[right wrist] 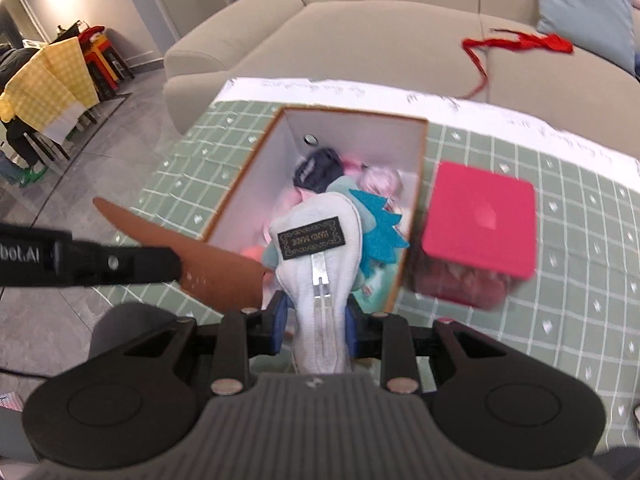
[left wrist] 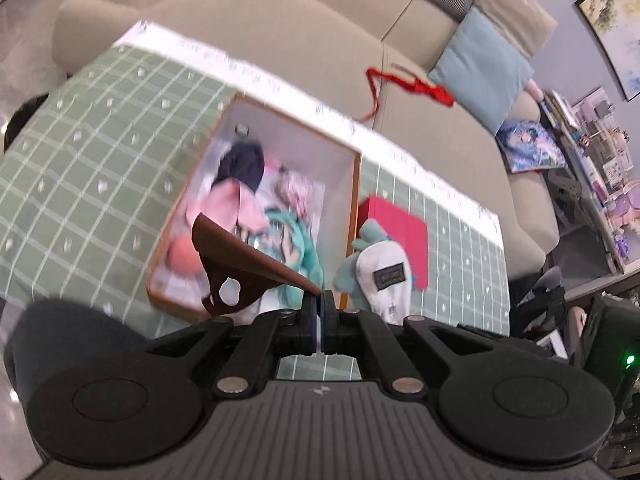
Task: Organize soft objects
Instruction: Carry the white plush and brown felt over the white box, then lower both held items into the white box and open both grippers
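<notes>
My right hand-held gripper (right wrist: 314, 320) clamps the white-bellied dinosaur plush (right wrist: 320, 248), its long axis pointing ahead over the open box (right wrist: 224, 204) on the desk (right wrist: 560, 320); my left hand-held gripper (left wrist: 319, 306) pinches the box's brown flap (left wrist: 244, 256).

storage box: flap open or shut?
Open. The left gripper pinches the brown flap back, and the box interior shows, with soft toys piled inside.

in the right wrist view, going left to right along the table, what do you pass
brown flap held by the left tongs → open box → white and blue plush in the right tongs → red-lidded container
</notes>
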Demonstrator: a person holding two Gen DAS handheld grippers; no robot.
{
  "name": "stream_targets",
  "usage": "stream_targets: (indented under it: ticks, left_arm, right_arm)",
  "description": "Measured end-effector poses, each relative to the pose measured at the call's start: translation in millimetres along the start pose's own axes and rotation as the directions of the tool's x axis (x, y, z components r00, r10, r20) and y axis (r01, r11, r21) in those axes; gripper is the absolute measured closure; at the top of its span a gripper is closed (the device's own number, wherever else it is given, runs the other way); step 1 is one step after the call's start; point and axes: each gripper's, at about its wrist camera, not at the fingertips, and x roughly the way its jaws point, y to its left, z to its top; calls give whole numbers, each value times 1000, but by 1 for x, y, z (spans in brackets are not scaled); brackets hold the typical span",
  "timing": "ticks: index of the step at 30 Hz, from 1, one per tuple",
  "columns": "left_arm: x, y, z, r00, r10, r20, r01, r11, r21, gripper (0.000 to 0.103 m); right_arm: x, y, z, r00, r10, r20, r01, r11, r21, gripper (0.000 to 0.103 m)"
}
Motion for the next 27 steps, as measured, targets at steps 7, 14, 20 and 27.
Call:
stream_targets:
  ticks: [7,14,20,27]
  left_arm:
    - [19,11,31,999,23,37,-24,999,31,102]
    - [83,38,36,998,39,-58,-39,999,11,102]
    - [108,53,28,993,64,-94,-63,998,16,102]
    - [111,54,23,985,138,-103,-131,989,73,102]
  right_arm:
    - [33,7,18,1000,-24,-5,24,1000,-6,74]
    - [88,-1,18,999,-27,-38,30,997,68,71]
    - [116,-4,13,995,-42,-91,48,997,67,71]
    - [124,0,12,994,-50,-102,55,997,48,71]
